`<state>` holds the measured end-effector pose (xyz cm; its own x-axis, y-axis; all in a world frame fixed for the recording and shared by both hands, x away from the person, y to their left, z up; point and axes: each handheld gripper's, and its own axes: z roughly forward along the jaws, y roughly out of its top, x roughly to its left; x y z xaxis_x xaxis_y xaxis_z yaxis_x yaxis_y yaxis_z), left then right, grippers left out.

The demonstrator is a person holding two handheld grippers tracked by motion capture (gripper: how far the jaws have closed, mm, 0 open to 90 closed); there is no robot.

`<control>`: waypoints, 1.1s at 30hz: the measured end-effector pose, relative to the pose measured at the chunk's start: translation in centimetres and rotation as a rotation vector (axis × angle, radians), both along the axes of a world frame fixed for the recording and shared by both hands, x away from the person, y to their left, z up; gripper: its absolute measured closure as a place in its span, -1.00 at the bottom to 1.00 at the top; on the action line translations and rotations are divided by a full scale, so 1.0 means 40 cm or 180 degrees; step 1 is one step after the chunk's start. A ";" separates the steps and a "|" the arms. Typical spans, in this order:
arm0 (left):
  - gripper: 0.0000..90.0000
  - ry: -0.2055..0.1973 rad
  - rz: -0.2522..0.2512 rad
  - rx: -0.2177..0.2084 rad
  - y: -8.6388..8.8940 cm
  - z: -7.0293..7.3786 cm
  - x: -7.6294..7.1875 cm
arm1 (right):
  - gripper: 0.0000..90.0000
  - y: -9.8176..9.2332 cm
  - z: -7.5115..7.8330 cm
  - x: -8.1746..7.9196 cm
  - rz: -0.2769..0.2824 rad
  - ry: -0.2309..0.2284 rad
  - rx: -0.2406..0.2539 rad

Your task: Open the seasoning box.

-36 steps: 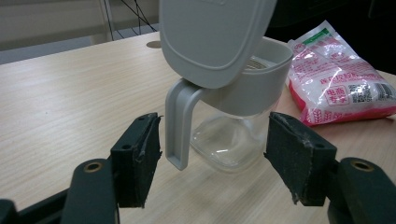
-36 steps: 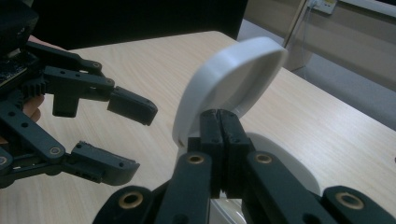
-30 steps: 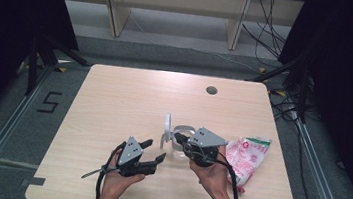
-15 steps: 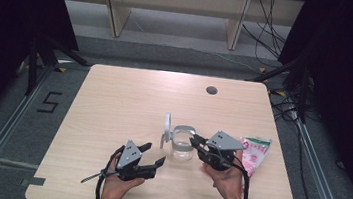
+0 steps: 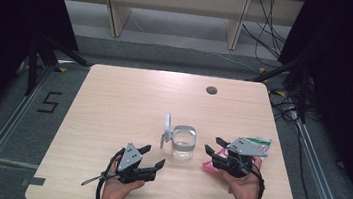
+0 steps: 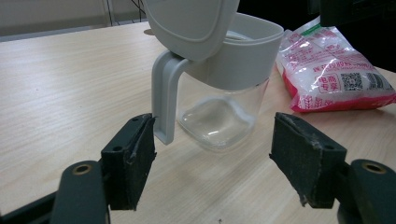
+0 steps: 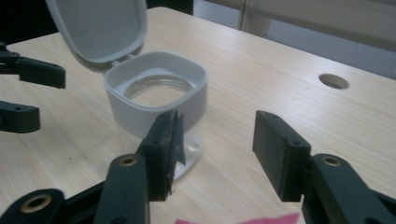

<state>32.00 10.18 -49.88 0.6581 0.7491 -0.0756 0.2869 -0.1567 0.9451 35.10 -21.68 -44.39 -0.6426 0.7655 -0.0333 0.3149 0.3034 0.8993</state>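
A clear jar [image 5: 183, 143] with a grey collar stands mid-table, its grey flip lid [image 5: 167, 124] raised upright on the left side. My left gripper [image 5: 154, 156] rests at the front left of the jar, jaws open and empty, facing the jar [image 6: 219, 112] and its handle-like hinge. My right gripper [image 5: 212, 145] is just right of the jar and apart from it. Its jaws have just been opening and nothing is between them; the jar [image 7: 154, 93] and lid [image 7: 98, 28] lie ahead. A pink and white bag [image 5: 261, 142] lies under the right hand.
A round hole [image 5: 211, 90] sits near the table's far right. The bag [image 6: 334, 74] lies close beside the jar. Rails run along both table sides, with shelf legs and cables on the floor behind. Bare wood lies across the far half.
My right gripper has drawn back to the right, away from the jar, and its jaws have parted. The jar and raised lid stay put. The left gripper has barely moved.
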 end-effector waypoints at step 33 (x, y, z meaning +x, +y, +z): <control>-0.43 -0.0001 -0.0053 0.0063 -0.016 -0.003 -0.006 | -0.13 -0.194 -0.050 -0.090 -0.0695 0.0315 0.0330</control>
<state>31.75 9.55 -50.02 0.6704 0.7395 -0.0606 0.2838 -0.1801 0.9418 31.51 -29.46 -46.38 -0.4578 0.8825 0.1075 0.4508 0.1262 0.8837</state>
